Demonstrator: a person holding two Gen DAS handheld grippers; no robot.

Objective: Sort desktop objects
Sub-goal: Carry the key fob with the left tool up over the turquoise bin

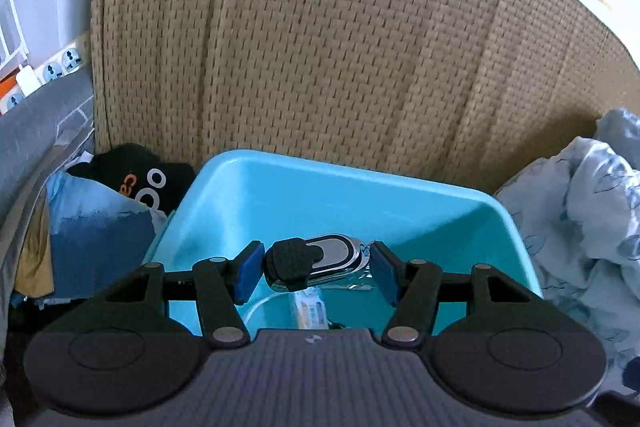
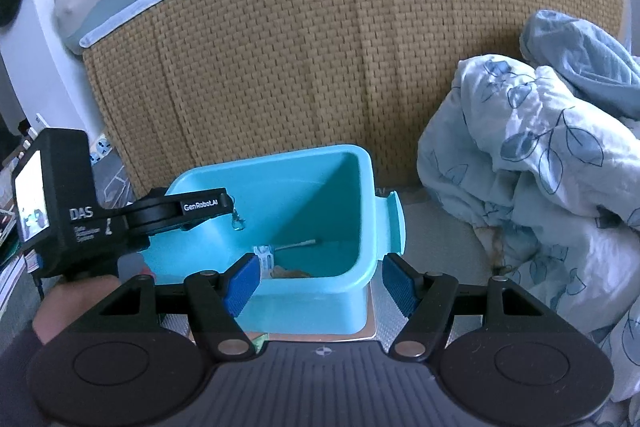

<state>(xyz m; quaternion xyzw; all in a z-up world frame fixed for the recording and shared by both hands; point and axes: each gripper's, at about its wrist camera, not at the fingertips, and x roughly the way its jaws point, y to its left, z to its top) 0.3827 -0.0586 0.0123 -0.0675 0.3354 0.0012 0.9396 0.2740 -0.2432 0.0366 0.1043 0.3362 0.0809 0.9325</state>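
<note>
My left tongs [image 1: 316,269] are closed on a small black-and-silver nail clipper [image 1: 316,261], holding it above the turquoise plastic bin [image 1: 280,187]; my right tongs [image 2: 320,281] stand open astride the bin's near wall, gripping nothing; a woven tan mat [image 2: 320,67] rises at twelve o'clock; crumpled leaf-print bedding [image 2: 540,167] lies at three o'clock.

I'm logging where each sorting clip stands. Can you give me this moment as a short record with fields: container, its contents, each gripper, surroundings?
container: turquoise plastic bin, open top, in front of a woven mat
contents: a small packet, a thin white stick, something tan at the bottom, unclear
left gripper: closed on a black and silver nail clipper, held over the bin
right gripper: open, holding nothing, its fingers either side of the bin's near corner
surroundings: leaf-print quilt right of the bin
</note>
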